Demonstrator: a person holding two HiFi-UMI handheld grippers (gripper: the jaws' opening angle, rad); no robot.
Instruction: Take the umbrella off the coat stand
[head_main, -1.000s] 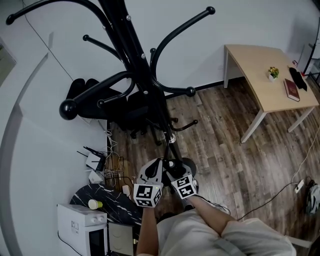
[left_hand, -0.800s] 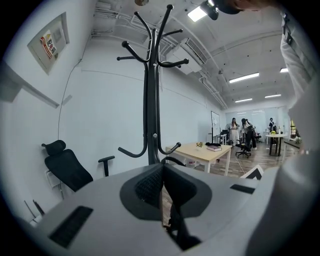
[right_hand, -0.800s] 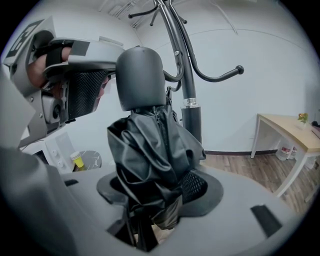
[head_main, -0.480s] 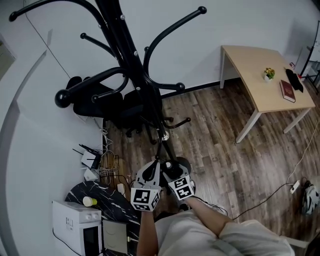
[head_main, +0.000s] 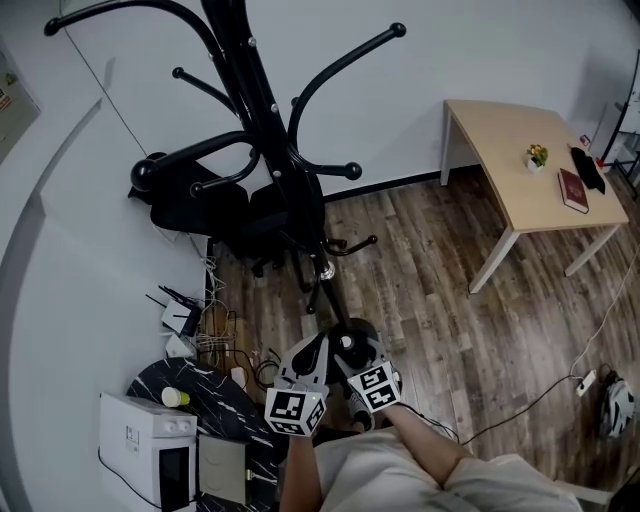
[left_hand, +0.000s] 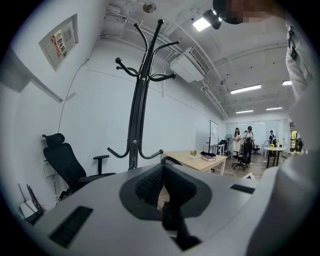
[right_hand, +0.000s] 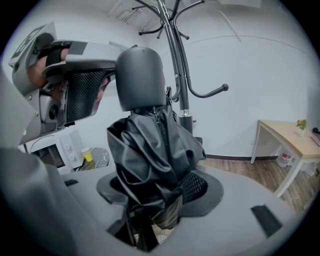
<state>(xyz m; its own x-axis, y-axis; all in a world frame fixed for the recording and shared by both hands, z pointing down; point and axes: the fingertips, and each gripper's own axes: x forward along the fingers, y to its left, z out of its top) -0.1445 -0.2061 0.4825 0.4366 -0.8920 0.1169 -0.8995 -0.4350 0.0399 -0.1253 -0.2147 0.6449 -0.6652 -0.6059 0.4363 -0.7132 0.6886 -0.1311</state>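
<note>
Umbrella (right_hand: 150, 145), folded and knob up, was pinched in the right gripper (right_hand: 155, 192). The left gripper (left_hand: 161, 187), jaws pressed together, was nearby at 10 o'clock. The stand (head_main: 290, 170) stood apart at 12 o'clock.

the coat stand (head_main: 290, 170) stands near the wall (head_main: 480, 50), an office chair (head_main: 215, 205) just behind it to the left. a table (head_main: 500, 150) stands well to the right, with a plant (head_main: 538, 155) and a book (head_main: 572, 190) on it. at lower left, a cup (head_main: 172, 397) sits beside a microwave (head_main: 140, 450). the umbrella (right_hand: 152, 150) sits between the right gripper's (head_main: 352, 345) jaws, with the left gripper (head_main: 305, 355) just to its left.
</note>
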